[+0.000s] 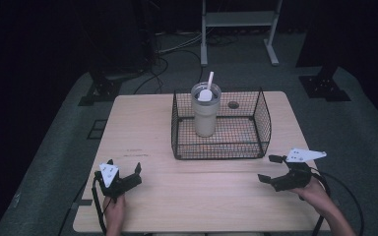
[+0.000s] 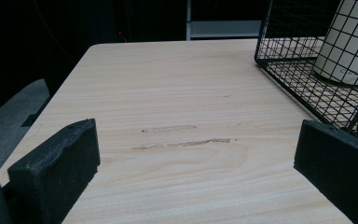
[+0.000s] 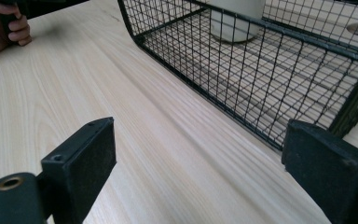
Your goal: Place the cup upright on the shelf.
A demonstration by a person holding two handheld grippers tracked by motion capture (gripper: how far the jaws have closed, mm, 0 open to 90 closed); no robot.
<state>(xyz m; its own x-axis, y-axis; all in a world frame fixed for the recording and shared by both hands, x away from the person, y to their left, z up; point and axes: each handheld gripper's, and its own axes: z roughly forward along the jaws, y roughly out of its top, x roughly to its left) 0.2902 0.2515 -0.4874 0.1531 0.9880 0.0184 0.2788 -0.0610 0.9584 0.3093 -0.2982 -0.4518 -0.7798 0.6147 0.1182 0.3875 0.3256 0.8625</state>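
With both tongs, left (image 1: 124, 173) and right (image 1: 270, 168), gaping empty on the tabletop (image 1: 142, 128), I judged a slow, upright lift best for the tumbler (image 1: 205, 114) standing inside the wire basket (image 1: 262, 118).

a light wooden desk (image 1: 142, 123) holds a black wire basket (image 1: 262, 118) near its far edge.

Right gripper (image 3: 198, 163): black jaws stood wide apart over pale wooden table (image 3: 121, 93). Black wire mesh basket (image 3: 261, 79) lay ahead, holding a cream tumbler's base (image 3: 237, 23). A hand (image 3: 0, 25) top left.
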